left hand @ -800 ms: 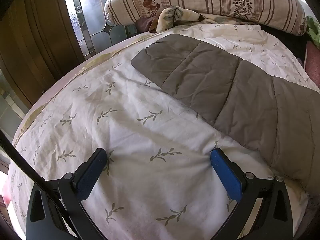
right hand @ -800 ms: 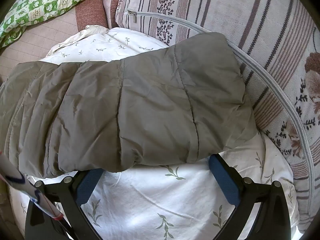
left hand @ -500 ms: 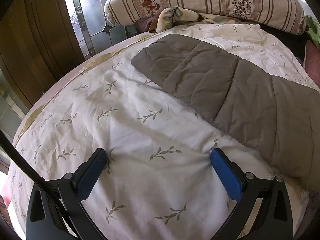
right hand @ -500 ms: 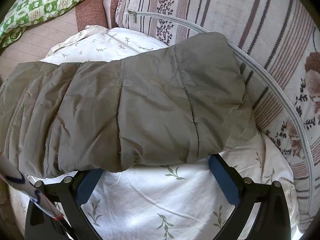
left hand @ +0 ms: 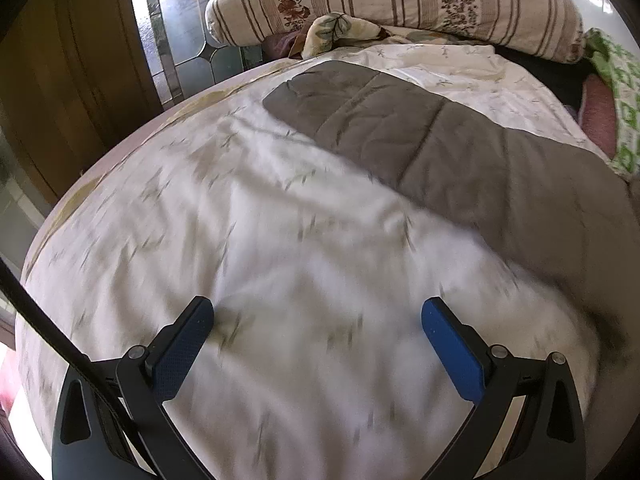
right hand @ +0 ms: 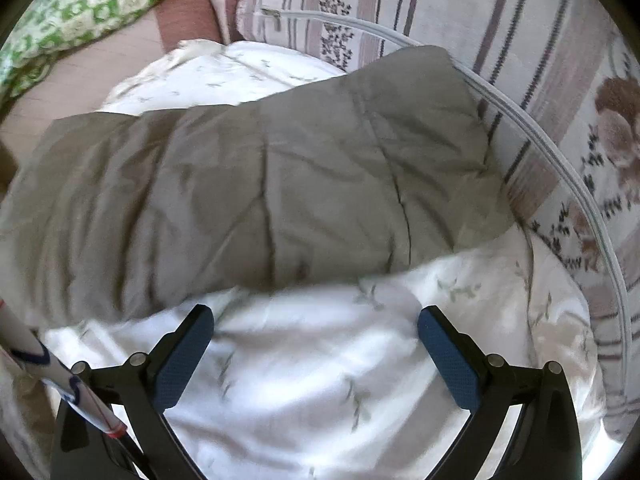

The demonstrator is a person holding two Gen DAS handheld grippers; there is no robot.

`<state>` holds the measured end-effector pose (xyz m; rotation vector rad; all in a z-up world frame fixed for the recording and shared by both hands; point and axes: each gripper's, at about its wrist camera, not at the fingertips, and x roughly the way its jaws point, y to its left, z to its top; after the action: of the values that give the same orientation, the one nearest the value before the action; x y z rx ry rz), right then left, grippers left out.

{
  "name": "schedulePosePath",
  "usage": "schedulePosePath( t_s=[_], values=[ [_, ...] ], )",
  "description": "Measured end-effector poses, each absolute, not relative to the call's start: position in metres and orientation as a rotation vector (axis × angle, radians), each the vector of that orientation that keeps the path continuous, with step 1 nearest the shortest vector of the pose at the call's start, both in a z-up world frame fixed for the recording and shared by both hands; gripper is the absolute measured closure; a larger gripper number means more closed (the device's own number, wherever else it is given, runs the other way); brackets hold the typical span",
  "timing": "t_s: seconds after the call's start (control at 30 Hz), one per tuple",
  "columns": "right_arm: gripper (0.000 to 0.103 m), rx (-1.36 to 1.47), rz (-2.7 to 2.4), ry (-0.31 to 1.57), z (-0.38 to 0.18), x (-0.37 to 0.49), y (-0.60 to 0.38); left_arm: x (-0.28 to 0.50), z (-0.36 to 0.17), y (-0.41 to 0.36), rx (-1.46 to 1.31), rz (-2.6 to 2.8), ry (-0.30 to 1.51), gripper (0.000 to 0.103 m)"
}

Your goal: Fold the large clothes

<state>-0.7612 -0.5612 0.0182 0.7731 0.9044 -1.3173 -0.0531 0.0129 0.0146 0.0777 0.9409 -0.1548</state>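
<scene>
The grey-brown quilted padded garment (left hand: 440,152) lies flat on a bed covered by a white sheet printed with small green sprigs (left hand: 280,260), stretched as a long band of stitched panels. In the left wrist view it runs from the upper middle down to the right edge, ahead and to the right of the left tongs (left hand: 318,320), well clear of both blue pads; only sheet shows between them. In the right wrist view the garment (right hand: 260,200) spreads across the middle of the frame, its near edge just beyond the tips of the right tongs (right hand: 316,328), closest to the left-hand finger, though not between the fingers. Both tongs stand wide apart and hold nothing, tilted down towards the bed. One end of the garment rests against a striped, flower-patterned pillow with a pale zip (right hand: 540,80). A green-and-white checked cushion (right hand: 88,12) lies beyond it at the upper left. Both views are blurred.
</scene>
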Motion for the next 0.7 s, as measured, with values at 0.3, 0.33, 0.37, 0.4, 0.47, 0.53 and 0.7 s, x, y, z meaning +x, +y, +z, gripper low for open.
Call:
schedulePosePath(
  t_s=[0.3,0.33,0.37,0.4,0.47,0.53,0.7],
  values=[
    [0.002,0.644,-1.412,0.606,0.136,-0.767,-0.462,-0.169,0.127,0.049,-0.057,-0.216,0.582,0.0],
    [0.002,0.637,-1.402,0.565,0.146,-0.764,-0.45,-0.18,0.133,0.051,-0.062,-0.234,0.572,0.0],
    [0.002,0.627,-1.382,0.516,0.157,-0.761,-0.432,-0.2,0.139,0.053,-0.078,-0.263,0.563,0.0],
    [0.002,0.602,-1.354,0.449,0.172,-0.757,-0.403,-0.214,0.142,0.052,-0.089,-0.293,0.56,0.0],
    [0.002,0.568,-1.308,0.376,0.186,-0.747,-0.361,-0.251,0.148,0.051,-0.107,-0.369,0.568,0.0],
    [0.002,0.55,-1.239,0.334,0.19,-0.742,-0.316,-0.292,0.151,0.049,-0.088,-0.453,0.572,0.0],
    [0.001,0.491,-1.059,0.377,0.185,-0.713,-0.225,-0.386,0.161,0.044,-0.036,-0.617,0.579,0.0]
  ],
)
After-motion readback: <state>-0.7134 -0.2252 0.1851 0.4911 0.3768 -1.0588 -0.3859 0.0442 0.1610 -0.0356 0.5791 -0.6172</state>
